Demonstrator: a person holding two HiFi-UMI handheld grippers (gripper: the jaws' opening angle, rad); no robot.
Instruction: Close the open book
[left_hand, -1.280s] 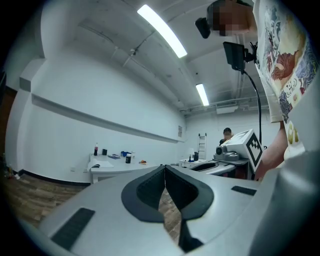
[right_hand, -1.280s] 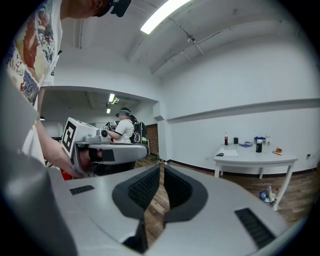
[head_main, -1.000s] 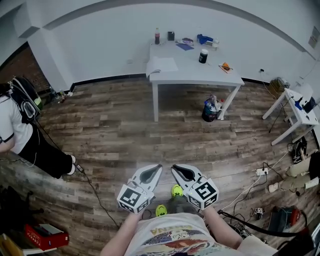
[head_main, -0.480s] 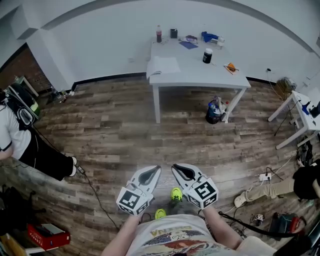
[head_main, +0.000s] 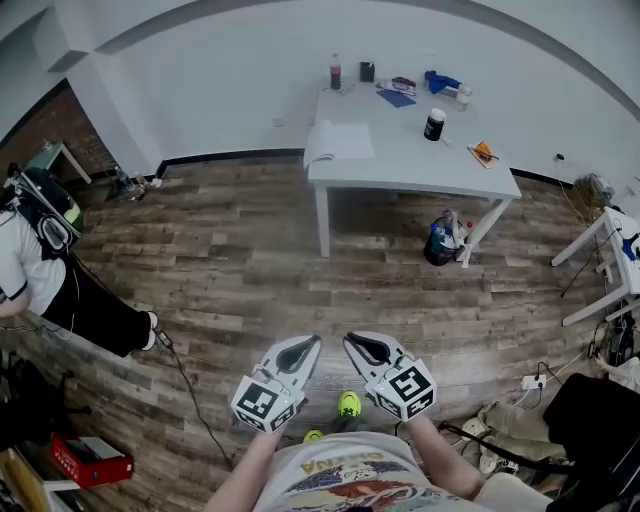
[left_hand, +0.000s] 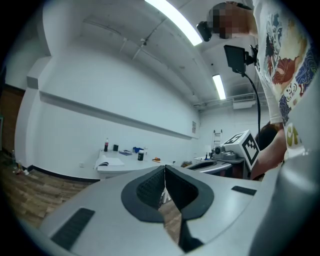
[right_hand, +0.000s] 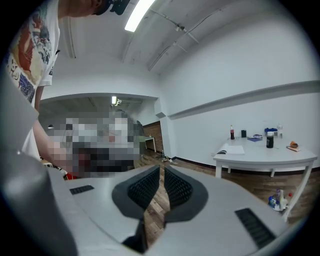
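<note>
The open book (head_main: 340, 140) lies with white pages up at the near left corner of the white table (head_main: 420, 165), far ahead across the wood floor. It also shows small in the left gripper view as the book (left_hand: 107, 162) and in the right gripper view as the book (right_hand: 232, 149). My left gripper (head_main: 308, 343) and right gripper (head_main: 355, 340) are side by side close to my body, both pointing toward the table and far from it. The left gripper (left_hand: 164, 168) is shut and holds nothing. The right gripper (right_hand: 161, 169) is shut too, also holding nothing.
On the table stand a bottle (head_main: 335, 72), a black cup (head_main: 367, 71), a dark jar with a white lid (head_main: 433, 124) and blue items (head_main: 441, 82). A blue bag (head_main: 441, 240) sits under it. A person (head_main: 40, 270) is at the left; cables and a red box (head_main: 90, 458) lie nearby.
In the head view the table and book have slid to the right and come a little nearer. Both grippers stay shut and side by side in front of me.
</note>
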